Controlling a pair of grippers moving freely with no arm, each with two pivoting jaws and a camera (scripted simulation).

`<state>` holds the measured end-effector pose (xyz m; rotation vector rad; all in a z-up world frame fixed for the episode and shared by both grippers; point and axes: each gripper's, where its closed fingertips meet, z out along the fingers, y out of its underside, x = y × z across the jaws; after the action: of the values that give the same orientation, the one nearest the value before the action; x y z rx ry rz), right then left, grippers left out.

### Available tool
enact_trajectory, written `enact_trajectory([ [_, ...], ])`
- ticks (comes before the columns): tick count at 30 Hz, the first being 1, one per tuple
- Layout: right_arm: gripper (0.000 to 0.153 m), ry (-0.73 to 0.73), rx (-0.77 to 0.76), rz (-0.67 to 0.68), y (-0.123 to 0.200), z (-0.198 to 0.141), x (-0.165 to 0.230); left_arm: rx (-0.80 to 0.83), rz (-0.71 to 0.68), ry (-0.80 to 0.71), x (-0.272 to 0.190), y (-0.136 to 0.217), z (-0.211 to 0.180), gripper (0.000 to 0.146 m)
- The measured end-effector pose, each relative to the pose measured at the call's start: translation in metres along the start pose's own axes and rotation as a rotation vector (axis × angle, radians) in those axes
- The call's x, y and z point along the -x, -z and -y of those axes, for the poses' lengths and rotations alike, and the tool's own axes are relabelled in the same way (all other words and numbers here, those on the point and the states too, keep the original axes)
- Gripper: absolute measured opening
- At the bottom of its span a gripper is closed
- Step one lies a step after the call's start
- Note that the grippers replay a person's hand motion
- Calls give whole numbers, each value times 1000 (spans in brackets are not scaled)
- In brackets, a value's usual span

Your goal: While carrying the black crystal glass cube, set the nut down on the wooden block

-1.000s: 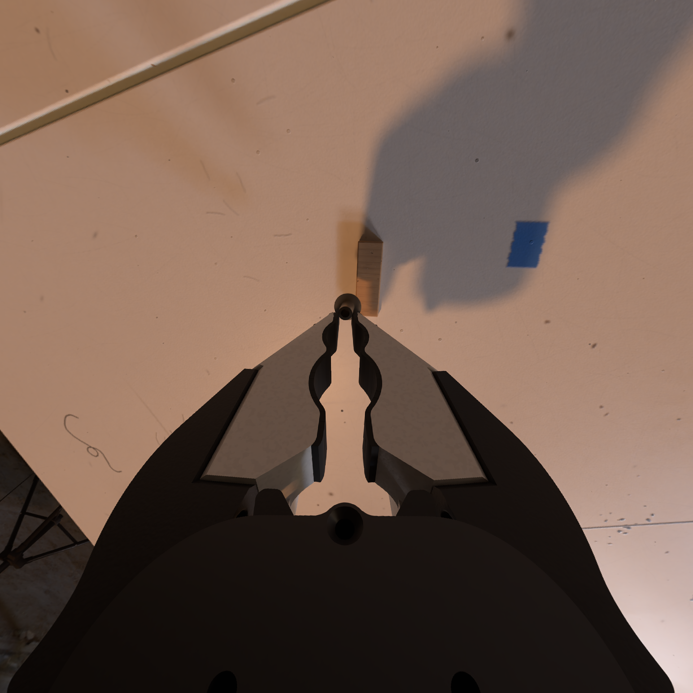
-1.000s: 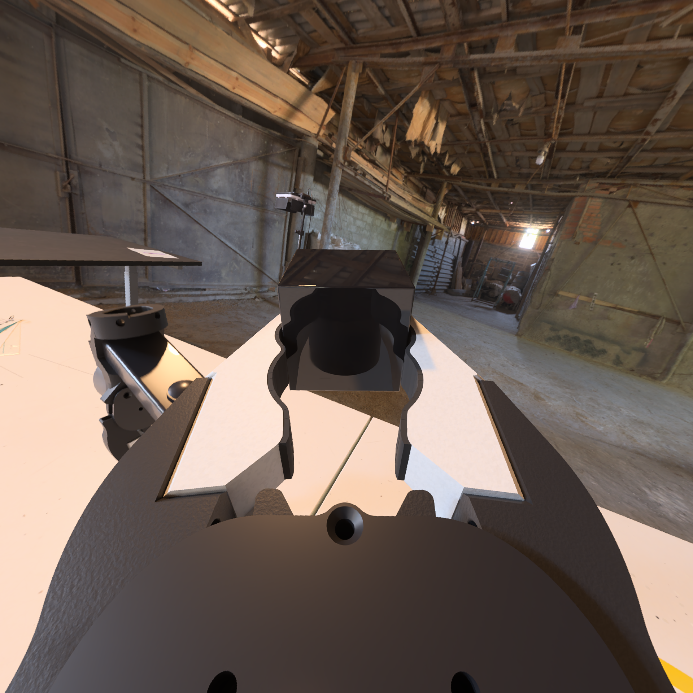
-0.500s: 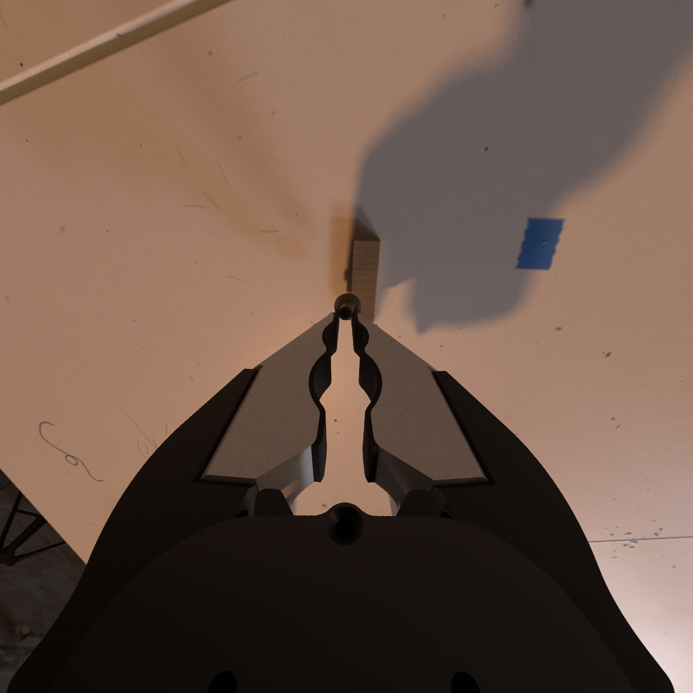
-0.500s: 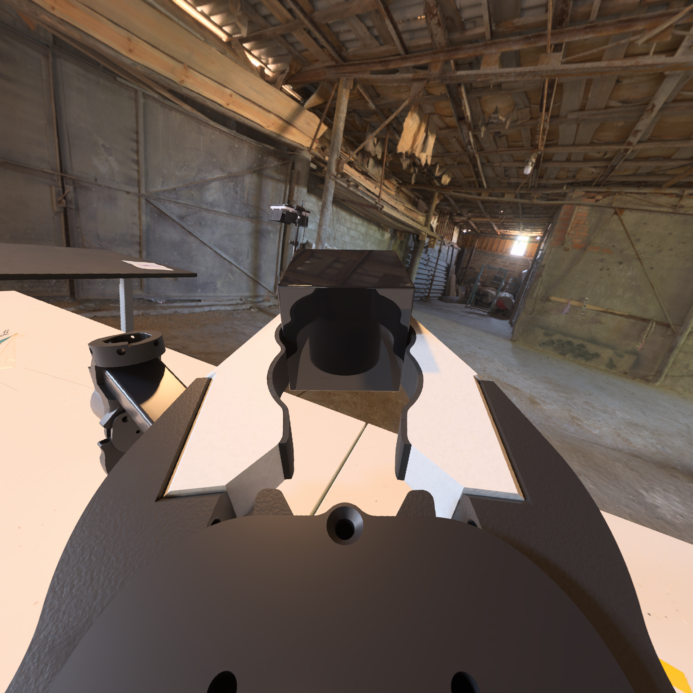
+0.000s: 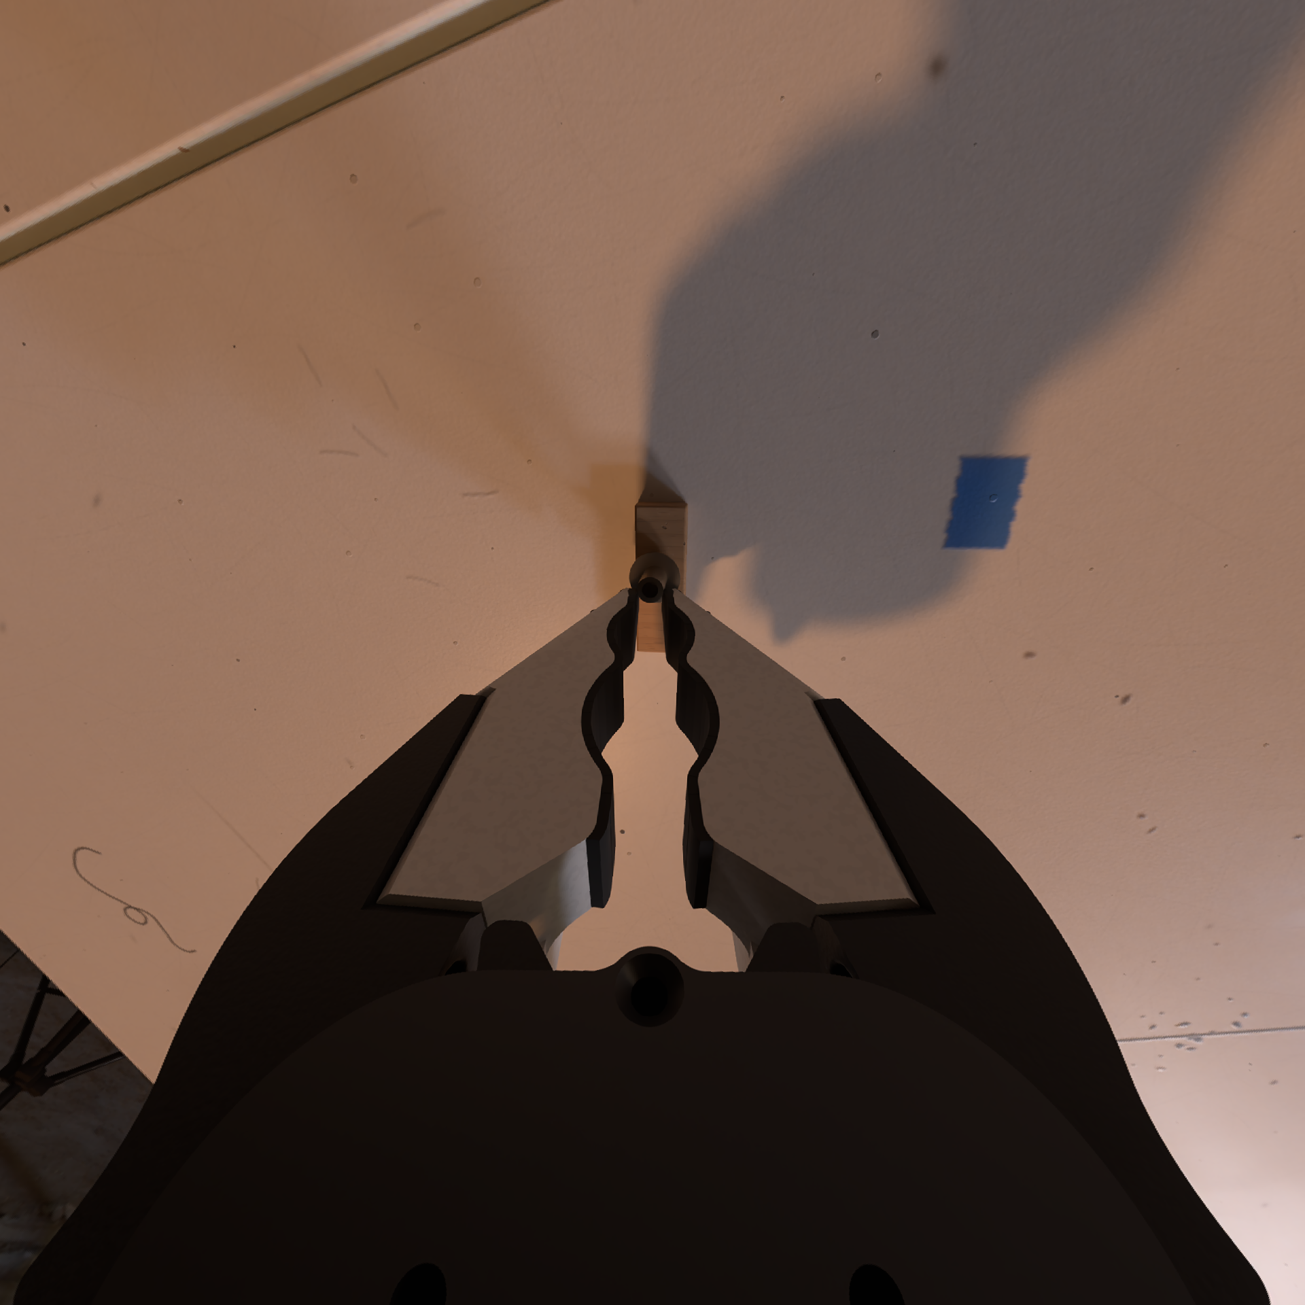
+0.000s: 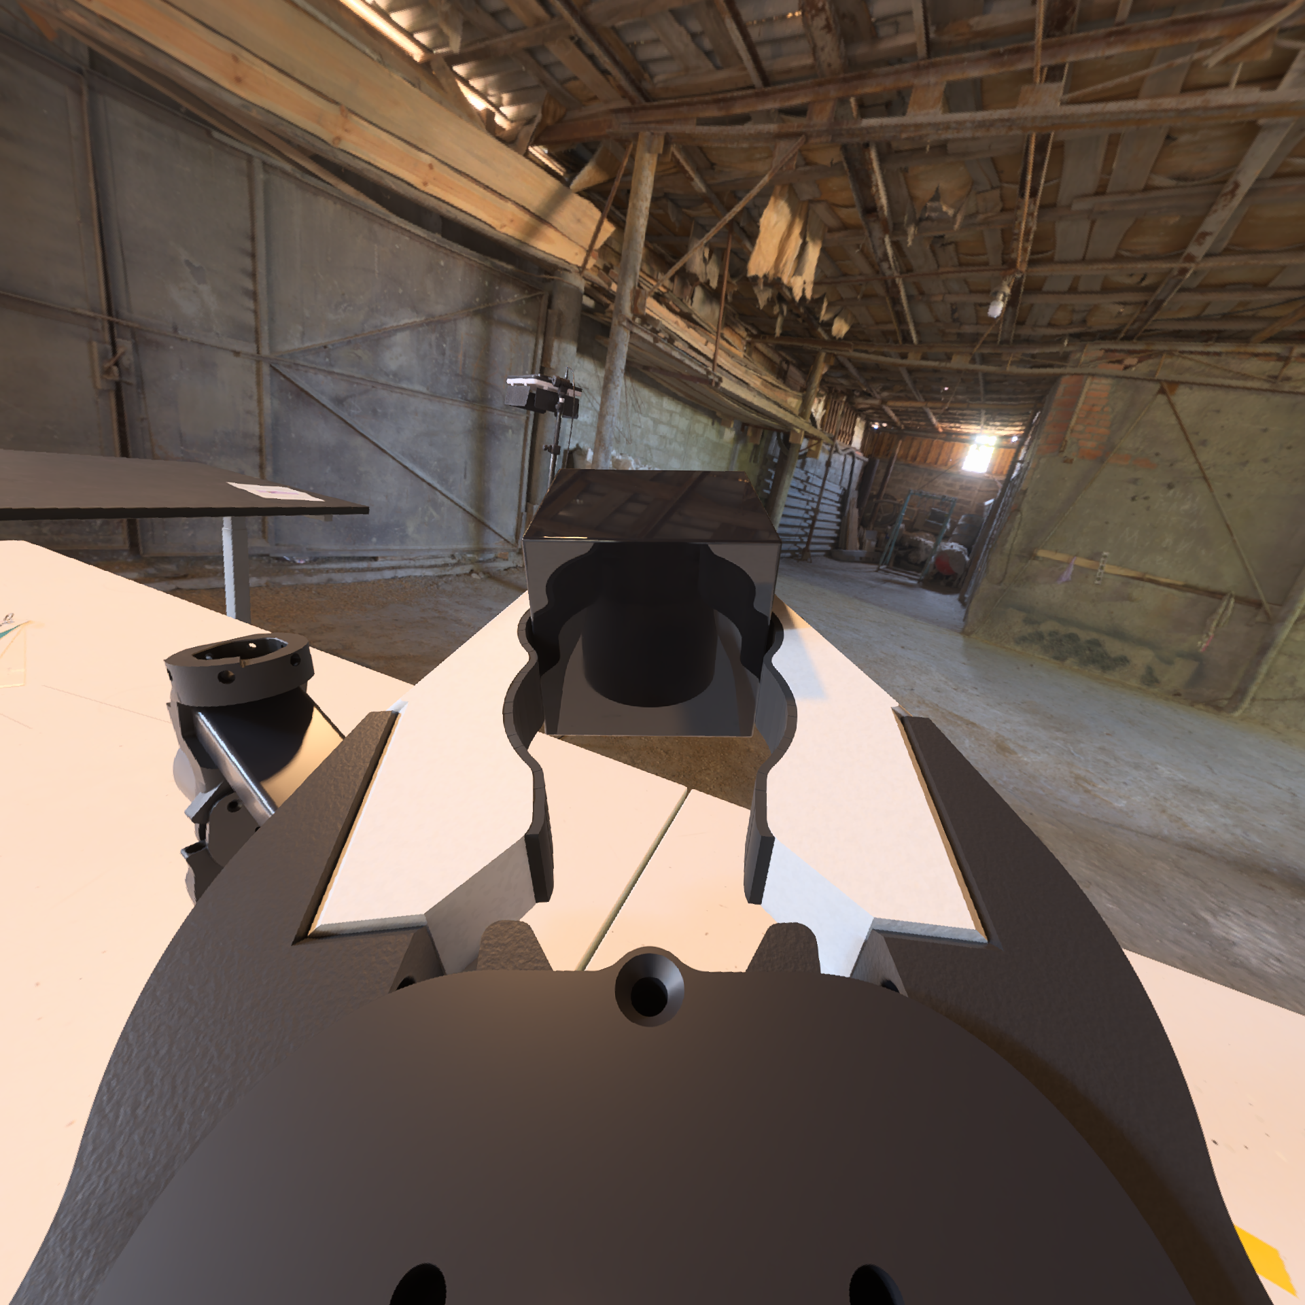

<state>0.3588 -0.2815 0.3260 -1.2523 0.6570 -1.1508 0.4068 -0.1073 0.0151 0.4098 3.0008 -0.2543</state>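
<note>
Two grippers at work, each closed on its own load. Left gripper [image 5: 651,600] pointing steeply down at the table [image 5: 282,565], fingers almost together, only the very tips pinching the nut [image 5: 651,575]. Nut small, dark, rounded, probably hard and light; held by so little surface, likely to slip or roll if released from any height. Better kept pinched across its sides until resting on the wood. Wooden block [image 5: 660,526] lying directly beyond the fingertips, pale and narrow, partly hidden behind the nut; whether already touching cannot be told. Blue patch [image 5: 985,503] well apart on the right, inside a broad shadow.

Right gripper [image 6: 651,635] held about level above the table edge, looking out into the hall, fingers opened wide enough to clamp the black crystal glass cube [image 6: 650,607] on its two side faces. Cube glossy, stiff, likely slippery and fragile; firm, steady hold needed, no tilting. Left gripper also visible there, lower left, near.
</note>
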Motion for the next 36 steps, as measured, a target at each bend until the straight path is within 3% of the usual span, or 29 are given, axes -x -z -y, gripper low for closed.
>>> enact_trajectory([
  [10, 59, 2, -3, -8, 2, 2, -3, -14, -2, 20, 0, -1, -3, 7],
  [13, 59, -2, -8, -11, 4, 2, -4, -24, -4, 34, 1, 0, -3, 35],
  [15, 59, -1, -9, -12, 4, 3, -4, -42, -5, 44, 2, 4, -1, 38],
  [18, 59, 5, -5, -16, 5, 2, -6, -109, 10, 72, 7, 33, 4, 39],
  [21, 59, 0, 2, -10, 5, -1, -6, -205, 57, 110, 14, 94, -3, 39],
  [25, 59, -4, 9, -2, 1, -3, -4, -260, 207, 201, 27, 178, -61, 38],
  [28, 59, 9, 20, 5, -3, -5, 2, -199, 319, 328, 39, 207, -134, 37],
  [31, 59, 33, 50, 16, -10, -11, 9, -177, 276, 483, 38, 195, -197, 36],
  [36, 59, 69, 101, 28, -22, -23, 19, -68, 168, 607, 37, 136, -266, 24],
])
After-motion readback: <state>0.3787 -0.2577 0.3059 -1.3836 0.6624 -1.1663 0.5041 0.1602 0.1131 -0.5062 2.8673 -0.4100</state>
